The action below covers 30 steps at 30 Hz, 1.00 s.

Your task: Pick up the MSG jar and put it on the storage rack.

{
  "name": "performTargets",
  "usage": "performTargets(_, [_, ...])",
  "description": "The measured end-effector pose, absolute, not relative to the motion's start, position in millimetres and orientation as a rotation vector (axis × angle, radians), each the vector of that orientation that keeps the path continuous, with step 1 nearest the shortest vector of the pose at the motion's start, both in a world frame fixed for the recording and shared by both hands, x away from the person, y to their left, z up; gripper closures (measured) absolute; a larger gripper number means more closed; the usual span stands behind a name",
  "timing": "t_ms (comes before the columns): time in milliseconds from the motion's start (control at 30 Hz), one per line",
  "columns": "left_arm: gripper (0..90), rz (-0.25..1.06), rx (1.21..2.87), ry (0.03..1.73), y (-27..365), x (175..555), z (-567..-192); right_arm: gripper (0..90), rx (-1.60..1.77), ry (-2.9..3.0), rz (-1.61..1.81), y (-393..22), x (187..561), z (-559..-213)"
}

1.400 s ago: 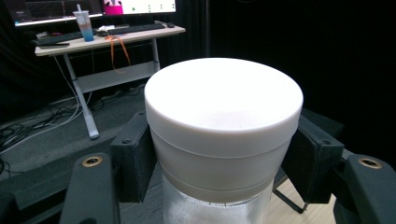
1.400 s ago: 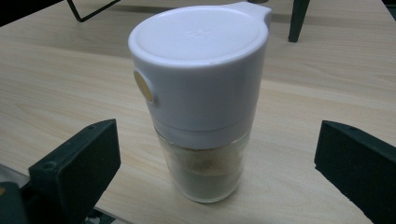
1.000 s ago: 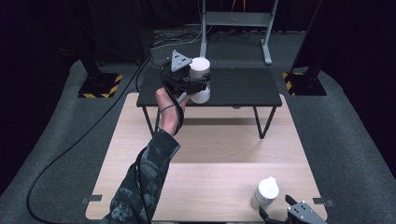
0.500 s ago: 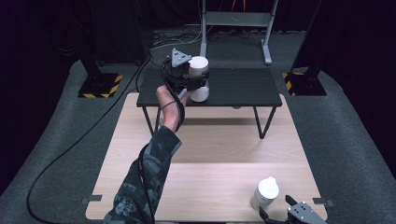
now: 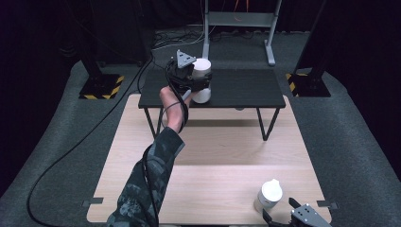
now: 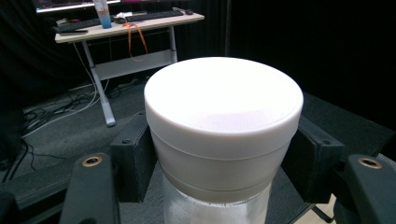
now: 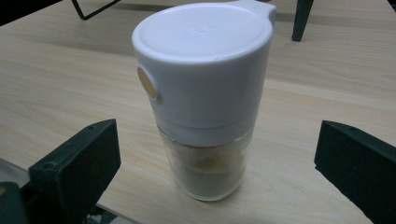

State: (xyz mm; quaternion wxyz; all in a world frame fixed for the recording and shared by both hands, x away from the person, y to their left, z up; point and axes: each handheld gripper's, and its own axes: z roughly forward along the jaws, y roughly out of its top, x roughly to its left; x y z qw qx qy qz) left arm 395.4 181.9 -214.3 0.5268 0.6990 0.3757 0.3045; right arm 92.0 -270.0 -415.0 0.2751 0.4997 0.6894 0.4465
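The wooden counter (image 5: 213,156) carries a low black stand (image 5: 246,90) at its far end. Over that stand the left tool (image 5: 197,84) grips a jar with a white lid (image 6: 223,135), its jaws pressed against the lid's sides. At the near right corner the right tool (image 5: 283,215) stands open around a glass shaker with a white cap (image 7: 203,93), jaws well apart from it.

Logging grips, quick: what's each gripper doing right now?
Left gripper: shut on the white-capped jar.
Right gripper: open, jaws either side of the shaker jar, not touching it.
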Motion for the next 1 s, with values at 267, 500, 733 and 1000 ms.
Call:
performTargets(267, [34.1,0.726,1.675,0.902,182.0,396.6,-215.9,0.0,1.338,1.857,1.201,-269.9,92.2,-414.6])
performTargets(500, [34.0,0.727,1.68,0.912,181.6,397.9,-217.5,0.0,1.338,1.856,1.199,-270.0,91.9,-414.8])
performTargets(733, [34.0,0.721,1.691,0.913,181.2,399.5,-218.9,0.0,1.337,1.858,1.199,-270.4,91.9,-414.9])
performTargets(1000, [34.0,0.722,1.679,0.913,181.2,399.4,-223.8,0.0,1.339,1.856,1.196,-271.3,91.2,-415.4])
